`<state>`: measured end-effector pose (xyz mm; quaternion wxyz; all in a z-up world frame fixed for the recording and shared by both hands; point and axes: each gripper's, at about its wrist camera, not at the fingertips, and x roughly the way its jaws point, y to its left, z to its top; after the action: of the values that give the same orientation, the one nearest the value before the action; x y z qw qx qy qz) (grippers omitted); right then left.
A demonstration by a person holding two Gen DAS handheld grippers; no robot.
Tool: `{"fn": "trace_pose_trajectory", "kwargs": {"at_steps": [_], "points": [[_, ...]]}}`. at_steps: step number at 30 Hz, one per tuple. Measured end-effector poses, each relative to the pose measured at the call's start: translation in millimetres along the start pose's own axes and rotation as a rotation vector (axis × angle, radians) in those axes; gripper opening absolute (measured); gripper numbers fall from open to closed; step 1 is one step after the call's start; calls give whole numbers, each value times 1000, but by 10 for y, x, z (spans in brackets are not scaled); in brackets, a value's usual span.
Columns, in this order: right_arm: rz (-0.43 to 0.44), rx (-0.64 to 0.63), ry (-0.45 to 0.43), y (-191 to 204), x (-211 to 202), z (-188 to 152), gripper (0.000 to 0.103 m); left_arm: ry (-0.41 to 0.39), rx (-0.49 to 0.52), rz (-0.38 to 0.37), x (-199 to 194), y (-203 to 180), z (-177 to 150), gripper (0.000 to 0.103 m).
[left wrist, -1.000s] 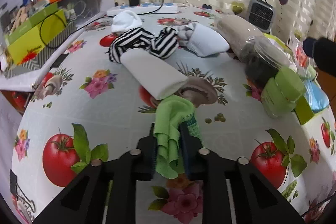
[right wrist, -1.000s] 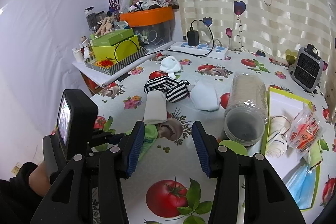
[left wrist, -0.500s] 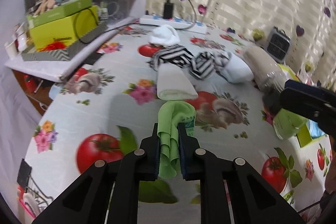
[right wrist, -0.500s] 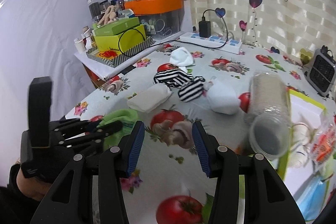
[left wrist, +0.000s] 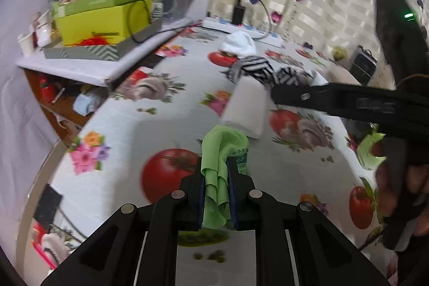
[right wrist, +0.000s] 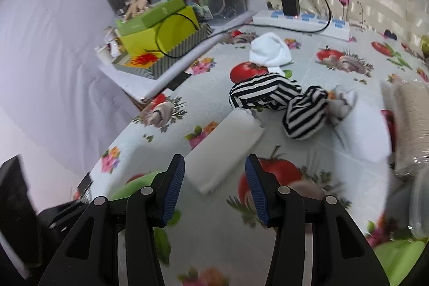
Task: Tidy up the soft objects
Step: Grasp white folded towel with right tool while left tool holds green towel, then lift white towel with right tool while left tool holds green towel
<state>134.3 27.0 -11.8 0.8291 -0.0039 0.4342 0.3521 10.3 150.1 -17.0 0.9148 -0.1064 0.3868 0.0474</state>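
I see a green cloth [left wrist: 215, 173] bunched up and hanging in folds, squeezed between my left gripper's [left wrist: 216, 188] two fingers. A folded white cloth [right wrist: 224, 150] lies flat on the table. Just behind it lies a crumpled striped cloth [right wrist: 278, 103], and farther back a small white sock [right wrist: 269, 50].
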Motion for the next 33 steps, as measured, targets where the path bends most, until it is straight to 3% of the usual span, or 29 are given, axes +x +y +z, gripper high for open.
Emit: {"fn": "trace_pose_trajectory", "kwargs": {"at_steps": [7, 12, 15, 17, 20, 33], "points": [[-94, 61, 50, 8, 459, 76, 48, -34, -63, 64, -72, 316, 73, 14], [-121, -2, 52, 64, 485, 61, 49, -27, -111, 71, 4, 428, 133, 14], [-101, -30, 56, 62, 464, 31, 35, -16, -142, 43, 44, 457, 162, 14], [-101, -54, 49, 83, 424, -1, 27, -12, -158, 29, 54, 461, 178, 14], [-94, -82, 41, 102, 324, -66, 22, -11, -175, 13, 45, 454, 195, 14], [-56, -86, -76, 66, -353, -258, 21, -49, -133, -31, -129, 198, 272, 14]]}}
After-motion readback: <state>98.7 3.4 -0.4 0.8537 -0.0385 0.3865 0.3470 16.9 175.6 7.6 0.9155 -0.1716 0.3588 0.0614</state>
